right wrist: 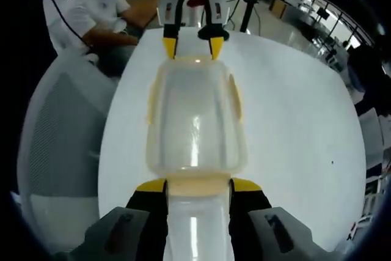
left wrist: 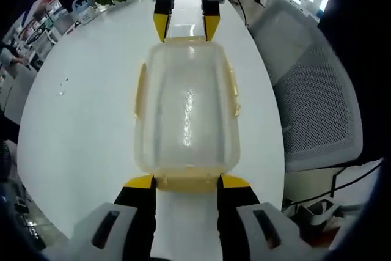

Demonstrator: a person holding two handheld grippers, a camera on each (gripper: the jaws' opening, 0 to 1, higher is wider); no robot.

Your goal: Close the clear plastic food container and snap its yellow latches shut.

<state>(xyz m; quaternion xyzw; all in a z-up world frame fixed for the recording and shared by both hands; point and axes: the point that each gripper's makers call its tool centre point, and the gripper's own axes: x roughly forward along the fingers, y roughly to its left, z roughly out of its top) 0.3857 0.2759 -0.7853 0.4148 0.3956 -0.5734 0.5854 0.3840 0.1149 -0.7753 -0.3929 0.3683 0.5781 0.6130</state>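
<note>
A white table [left wrist: 85,120] carries the clear, yellow-latched food container [left wrist: 186,114].

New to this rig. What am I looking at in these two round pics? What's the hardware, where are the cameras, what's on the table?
No robot here: a person holds a two-jaw hand-held gripper in each hand, and a fisheye camera rides on each, looking forward along its jaws.

In the left gripper view, the left hand-held gripper rises from the bottom, and the right hand-held gripper faces it from the top. The right gripper view is the reverse: the right one at the bottom, the left one opposite.

Between them, on a white table, sits a clear plastic food container with yellow latches. Its lid is on. Each gripper's open, yellow-tipped jaws stand at one end of it, at an end latch; nothing is lifted or clamped.

A mesh office chair and a seated person are nearby.
</note>
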